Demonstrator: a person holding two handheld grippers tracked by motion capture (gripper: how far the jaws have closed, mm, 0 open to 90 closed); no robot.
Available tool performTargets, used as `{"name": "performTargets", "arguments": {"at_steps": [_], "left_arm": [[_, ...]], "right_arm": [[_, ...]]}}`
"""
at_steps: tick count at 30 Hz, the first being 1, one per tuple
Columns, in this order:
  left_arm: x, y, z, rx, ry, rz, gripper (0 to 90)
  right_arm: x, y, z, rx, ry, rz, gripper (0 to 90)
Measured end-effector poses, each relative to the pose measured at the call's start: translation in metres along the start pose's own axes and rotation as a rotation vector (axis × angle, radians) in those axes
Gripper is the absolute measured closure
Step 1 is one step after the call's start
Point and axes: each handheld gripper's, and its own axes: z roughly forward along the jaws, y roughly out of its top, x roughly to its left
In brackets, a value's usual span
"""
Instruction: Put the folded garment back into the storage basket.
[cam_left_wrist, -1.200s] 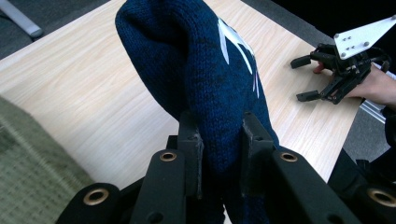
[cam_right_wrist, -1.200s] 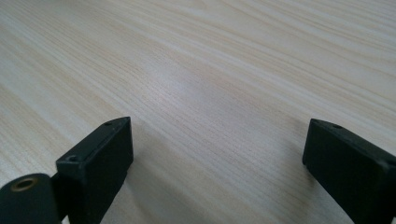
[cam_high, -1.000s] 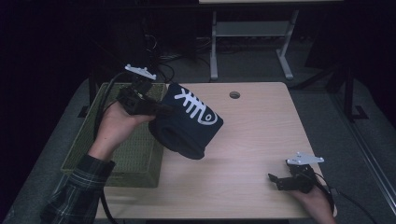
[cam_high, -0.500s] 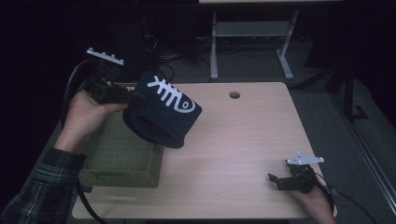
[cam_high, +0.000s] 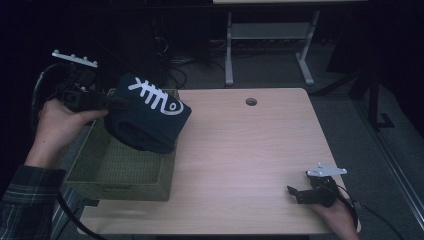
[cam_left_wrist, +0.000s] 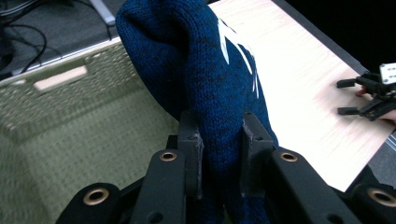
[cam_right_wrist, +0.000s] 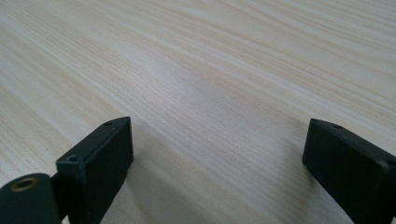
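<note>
Your right gripper (cam_high: 299, 193) rests at the table's (cam_high: 250, 150) five o'clock corner, jaws spread wide with nothing between them. At nine o'clock, your left gripper (cam_left_wrist: 219, 154) pinches one dark blue hat (cam_high: 148, 120), held above one green basket (cam_high: 120, 172). The hat covers part of the basket's rim. The high view alone shows its white fishbone print whole.

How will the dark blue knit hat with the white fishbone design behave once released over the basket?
The dark blue knit hat probably flops: it sags around the left tool. Likely light, hanging from one pinch. It should land softly in the green woven basket.
</note>
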Motion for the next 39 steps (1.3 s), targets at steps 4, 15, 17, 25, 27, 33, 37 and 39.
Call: {"name": "performTargets", "arguments": {"at_steps": [4, 15, 17, 25, 27, 33, 37, 39], "left_arm": [[0.010, -0.010, -0.003, -0.010, 0.007, -0.032, 74.1], [0.033, -0.034, 0.005, -0.005, 0.011, -0.100, 74.1], [0.036, -0.039, 0.007, -0.001, 0.014, -0.113, 74.1], [0.053, -0.056, 0.017, 0.007, 0.023, -0.164, 74.1], [0.057, -0.059, 0.019, 0.004, 0.024, -0.182, 74.1], [0.064, -0.069, 0.021, 0.010, 0.032, -0.197, 74.1], [0.067, -0.076, 0.028, 0.014, 0.026, -0.216, 74.1], [0.069, -0.078, 0.030, 0.019, 0.023, -0.220, 74.1]], "right_arm": [[0.000, 0.000, 0.000, 0.000, 0.000, 0.000, 8.2], [0.000, 0.000, 0.000, 0.000, 0.000, 0.000, 8.2], [0.000, 0.000, 0.000, 0.000, 0.000, 0.000, 8.2], [0.000, 0.000, 0.000, -0.001, 0.000, -0.001, 8.2], [0.000, 0.000, 0.000, -0.001, -0.001, -0.001, 8.2], [0.000, 0.000, 0.000, -0.001, -0.001, -0.001, 8.2], [0.000, 0.000, 0.000, -0.001, -0.001, -0.001, 8.2], [0.000, 0.000, 0.000, -0.001, -0.001, -0.001, 8.2]]}}
